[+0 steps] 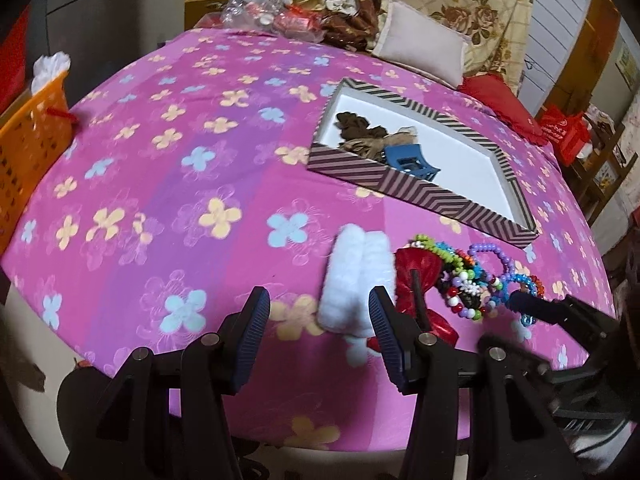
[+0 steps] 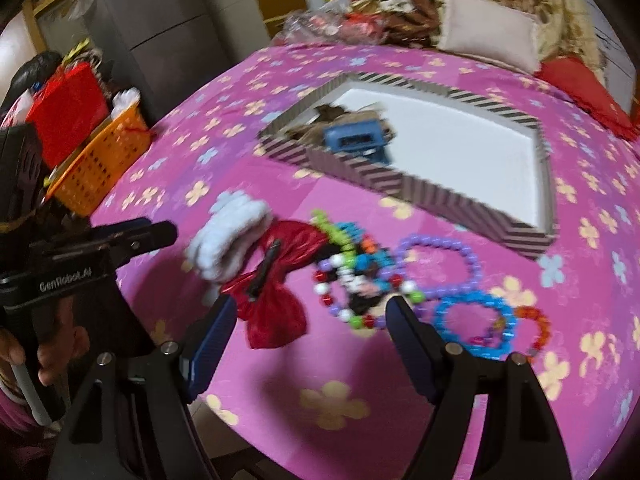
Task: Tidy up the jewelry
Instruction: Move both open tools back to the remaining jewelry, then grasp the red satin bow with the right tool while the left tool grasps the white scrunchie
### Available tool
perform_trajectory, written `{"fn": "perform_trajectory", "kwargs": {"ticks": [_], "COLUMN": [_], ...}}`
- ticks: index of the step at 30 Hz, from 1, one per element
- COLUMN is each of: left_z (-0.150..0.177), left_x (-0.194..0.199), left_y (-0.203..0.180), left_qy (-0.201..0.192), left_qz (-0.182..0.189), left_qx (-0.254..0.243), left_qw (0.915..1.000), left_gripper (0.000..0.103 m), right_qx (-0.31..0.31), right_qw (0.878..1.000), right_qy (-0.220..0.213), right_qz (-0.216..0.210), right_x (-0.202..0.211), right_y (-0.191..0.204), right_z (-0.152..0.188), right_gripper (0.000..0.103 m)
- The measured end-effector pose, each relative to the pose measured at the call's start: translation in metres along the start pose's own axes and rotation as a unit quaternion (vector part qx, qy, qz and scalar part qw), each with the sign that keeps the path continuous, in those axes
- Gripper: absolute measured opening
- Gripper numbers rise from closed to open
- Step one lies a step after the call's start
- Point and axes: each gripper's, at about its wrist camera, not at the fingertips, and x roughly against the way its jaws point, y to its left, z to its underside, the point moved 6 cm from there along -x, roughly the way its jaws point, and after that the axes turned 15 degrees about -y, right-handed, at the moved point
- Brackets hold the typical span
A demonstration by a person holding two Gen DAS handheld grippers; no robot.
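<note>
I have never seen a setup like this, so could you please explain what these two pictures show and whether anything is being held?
A person holds two handheld grippers, each with a camera looking along its jaws. One picture is from the left gripper, one from the right gripper. Both hover with jaws open, holding nothing. On the flowered pink cloth lie a white fluffy piece, a red bow and bead bracelets. Behind them sits a striped box holding a blue clip and brown pieces.

Plenty of bare bedspread (image 1: 160,152) on the left; the striped box (image 1: 404,184) sits close behind the bracelet pile (image 2: 400,280), pillows (image 1: 424,40) crowd the far edge.
</note>
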Motion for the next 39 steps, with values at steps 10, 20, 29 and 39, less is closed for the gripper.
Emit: {"fn": "perform_trajectory", "kwargs": {"ticks": [10, 20, 29, 39], "left_z": [-0.003, -0.005, 0.001, 0.014], "left_x": [0.0, 0.0, -0.004, -0.024], "left_y": [0.017, 0.018, -0.003, -0.033], "left_qy": [-0.003, -0.002, 0.017, 0.046], "left_qz": [-0.005, 0.003, 0.043, 0.058], "left_qx": [0.023, 0.033, 0.037, -0.015], "left_qw": [0.9997, 0.9994, 0.9983, 0.9971], "left_gripper": [0.052, 0.052, 0.054, 0.058], "right_qx": [-0.002, 0.013, 0.039, 0.019], "right_qw": [1.0, 1.0, 0.999, 0.999], "right_qy": [0.02, 0.025, 0.028, 0.025], "right_qz": [-0.002, 0.014, 0.004, -0.005], "right_x": [-0.043, -0.072, -0.053, -0.048], "right_y": [0.02, 0.026, 0.01, 0.003], "right_z": [0.007, 0.002, 0.013, 0.016], "right_gripper": [0.064, 0.05, 0.028, 0.029]}}
